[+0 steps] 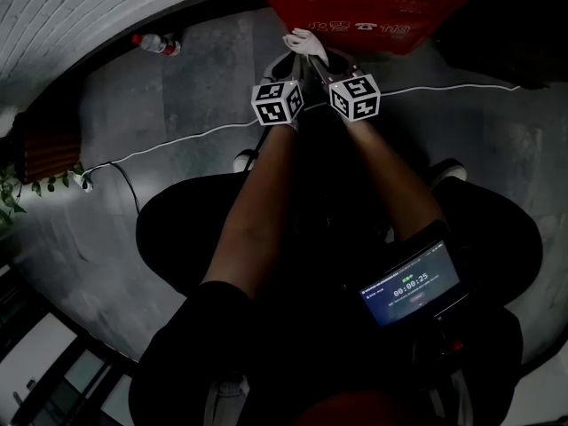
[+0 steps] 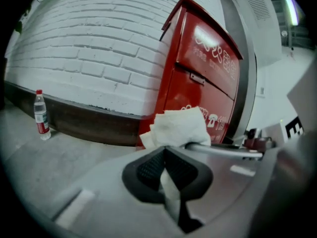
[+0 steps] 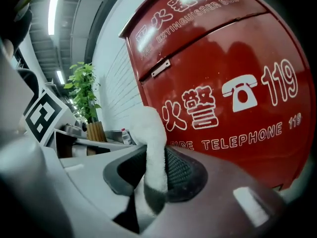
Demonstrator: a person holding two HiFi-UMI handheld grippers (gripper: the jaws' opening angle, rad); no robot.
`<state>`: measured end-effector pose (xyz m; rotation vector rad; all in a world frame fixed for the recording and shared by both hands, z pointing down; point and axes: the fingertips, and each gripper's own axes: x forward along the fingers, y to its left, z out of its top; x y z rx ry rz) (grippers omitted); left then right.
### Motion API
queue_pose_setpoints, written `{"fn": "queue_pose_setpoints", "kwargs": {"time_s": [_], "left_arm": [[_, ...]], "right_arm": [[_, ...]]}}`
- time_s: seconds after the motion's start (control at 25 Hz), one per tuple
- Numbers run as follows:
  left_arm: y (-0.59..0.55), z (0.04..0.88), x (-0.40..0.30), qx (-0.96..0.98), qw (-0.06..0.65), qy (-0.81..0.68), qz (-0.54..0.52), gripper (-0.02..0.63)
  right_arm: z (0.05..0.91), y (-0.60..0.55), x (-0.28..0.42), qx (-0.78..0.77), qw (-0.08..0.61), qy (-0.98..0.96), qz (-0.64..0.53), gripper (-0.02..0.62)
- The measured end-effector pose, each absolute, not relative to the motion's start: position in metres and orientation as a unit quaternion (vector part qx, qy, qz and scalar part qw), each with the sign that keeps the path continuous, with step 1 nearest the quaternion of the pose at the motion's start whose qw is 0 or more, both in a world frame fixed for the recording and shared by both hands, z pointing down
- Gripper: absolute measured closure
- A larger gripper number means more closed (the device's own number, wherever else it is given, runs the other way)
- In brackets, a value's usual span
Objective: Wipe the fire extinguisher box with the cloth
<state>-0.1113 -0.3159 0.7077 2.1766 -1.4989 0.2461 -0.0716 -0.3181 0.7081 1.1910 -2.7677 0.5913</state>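
L gripper [image 2: 165, 155]: jaws clamped on the cloth [image 2: 176, 127], white wad bunched past the tips at 12 o'clock. R gripper [image 3: 154, 155]: jaws also pinched on the cloth, a strip running down betw. the pads. In head view we see both grippers side by side, cloth at their tips, close before the red fire extinguisher box [image 1: 355, 7] at 12 o'clock; whether it touches, we can't tell. Water bottle [image 2: 41, 114] upright by the brick wall [image 2: 99, 58], 9 o'clock in left gripper view. White cable [image 1: 177, 140] across the floor.
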Motion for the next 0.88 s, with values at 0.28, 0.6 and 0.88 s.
{"fn": "queue_pose_setpoints", "kwargs": {"time_s": [0.28, 0.6, 0.88], "left_arm": [[-0.334, 0.736, -0.104, 0.793, 0.263, -0.54, 0.102, 0.603], [-0.338, 0.749, -0.088, 0.797, 0.272, -0.527, 0.116, 0.603], [-0.342, 0.756, -0.079, 0.786, 0.283, -0.537, 0.116, 0.603]], "right_arm": [[0.746, -0.341, -0.063, 0.427, 0.058, -0.878, 0.209, 0.503], [0.763, -0.346, -0.051, 0.452, 0.062, -0.859, 0.232, 0.502], [0.768, -0.348, -0.042, 0.454, 0.07, -0.856, 0.236, 0.502]]}}
